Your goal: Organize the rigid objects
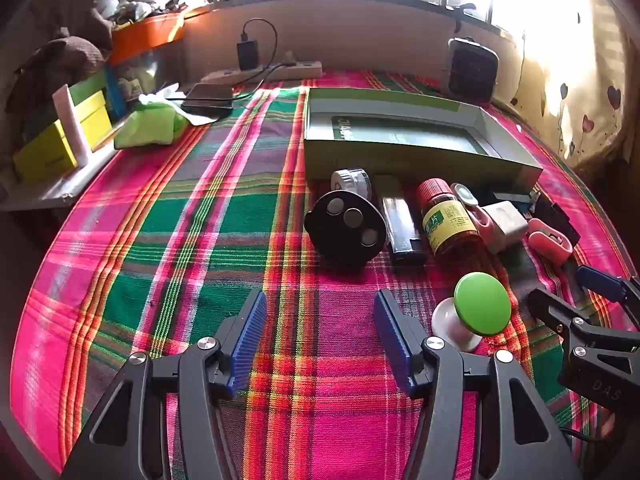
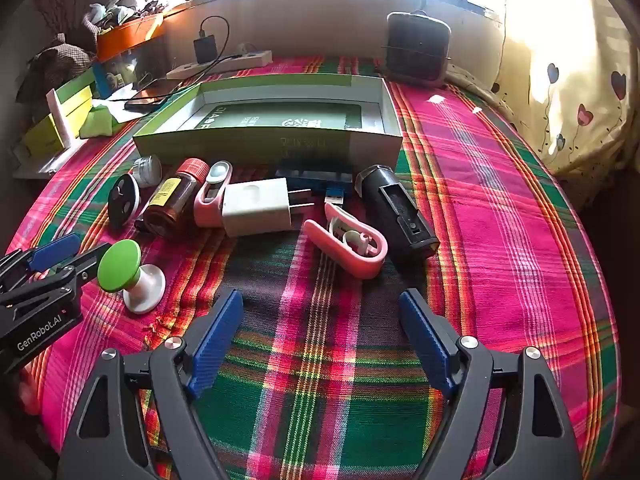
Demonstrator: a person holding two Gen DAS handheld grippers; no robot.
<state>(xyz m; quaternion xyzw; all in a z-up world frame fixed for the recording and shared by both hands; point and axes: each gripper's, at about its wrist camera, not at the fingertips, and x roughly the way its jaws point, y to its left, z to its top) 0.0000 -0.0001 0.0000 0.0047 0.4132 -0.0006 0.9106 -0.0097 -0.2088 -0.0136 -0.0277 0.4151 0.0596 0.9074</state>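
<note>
Left hand-held gripper (image 1: 320,320) agape, bare cloth (image 1: 200,240) ahead

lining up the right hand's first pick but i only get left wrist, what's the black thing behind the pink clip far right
Observer: A black cylindrical casing with an open slot along its top, lying on the cloth right beside the pink clip.
Operator: anything between it and the box
Observer: A blue-tipped USB plug lies just in front of the green box, left of the casing's far end.
Operator: right gripper holding anything
Observer: No, the right gripper is open and empty, above bare cloth short of the clip.
</note>
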